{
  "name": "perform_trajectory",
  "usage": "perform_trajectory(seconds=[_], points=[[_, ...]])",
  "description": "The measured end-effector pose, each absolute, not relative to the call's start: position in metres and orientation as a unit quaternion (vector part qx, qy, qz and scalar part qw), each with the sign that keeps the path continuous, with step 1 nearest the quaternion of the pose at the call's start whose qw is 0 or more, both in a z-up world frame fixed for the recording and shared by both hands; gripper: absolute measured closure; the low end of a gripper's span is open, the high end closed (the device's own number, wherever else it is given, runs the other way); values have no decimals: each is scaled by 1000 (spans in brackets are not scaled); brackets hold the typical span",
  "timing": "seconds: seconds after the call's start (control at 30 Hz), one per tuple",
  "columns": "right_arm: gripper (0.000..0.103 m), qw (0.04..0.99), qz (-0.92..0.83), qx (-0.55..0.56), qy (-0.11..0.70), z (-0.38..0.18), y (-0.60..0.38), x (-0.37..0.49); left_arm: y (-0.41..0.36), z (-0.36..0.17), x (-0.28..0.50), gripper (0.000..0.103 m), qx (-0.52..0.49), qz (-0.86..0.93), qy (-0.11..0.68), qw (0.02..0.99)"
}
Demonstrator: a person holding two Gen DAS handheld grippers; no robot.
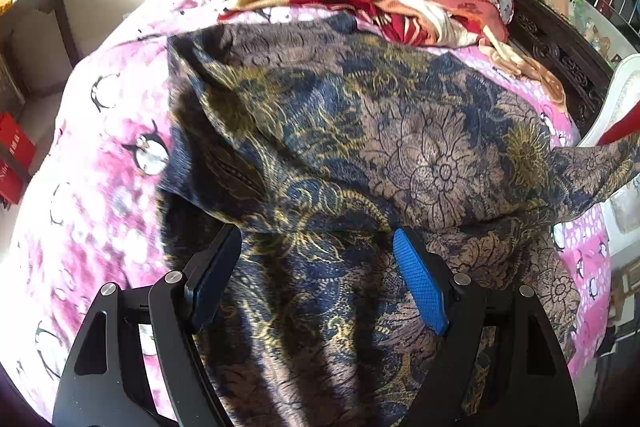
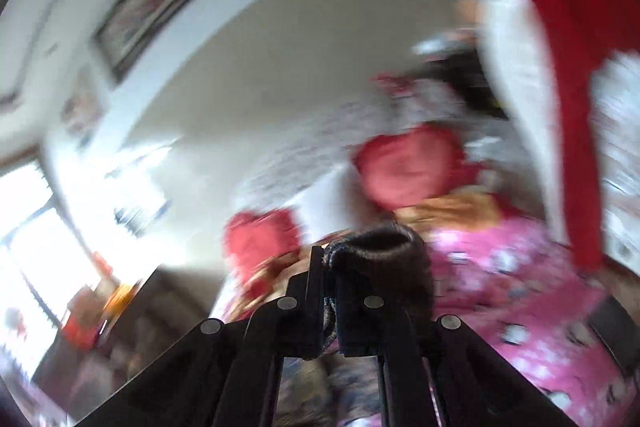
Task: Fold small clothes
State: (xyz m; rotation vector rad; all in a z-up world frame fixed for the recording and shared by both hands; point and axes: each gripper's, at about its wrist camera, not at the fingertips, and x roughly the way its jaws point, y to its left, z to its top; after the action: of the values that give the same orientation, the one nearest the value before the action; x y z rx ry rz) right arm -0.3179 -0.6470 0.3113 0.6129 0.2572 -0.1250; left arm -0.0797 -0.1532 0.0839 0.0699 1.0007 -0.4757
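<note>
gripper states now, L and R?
Left gripper: open, over the dark floral garment, gripping nothing.
Right gripper: closed on a fold of the same garment; view is blurred.
</note>
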Motion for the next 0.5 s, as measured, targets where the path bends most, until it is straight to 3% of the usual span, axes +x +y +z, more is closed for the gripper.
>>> perform_trajectory(seconds=[0.3, 0.5], points=[[99, 946, 136, 187, 228, 337, -509, -188, -113, 121, -82, 24, 1, -237, 414, 879], [99, 896, 258, 156, 325, 279, -398, -57, -78, 130, -77, 24, -4, -246, 391, 887]])
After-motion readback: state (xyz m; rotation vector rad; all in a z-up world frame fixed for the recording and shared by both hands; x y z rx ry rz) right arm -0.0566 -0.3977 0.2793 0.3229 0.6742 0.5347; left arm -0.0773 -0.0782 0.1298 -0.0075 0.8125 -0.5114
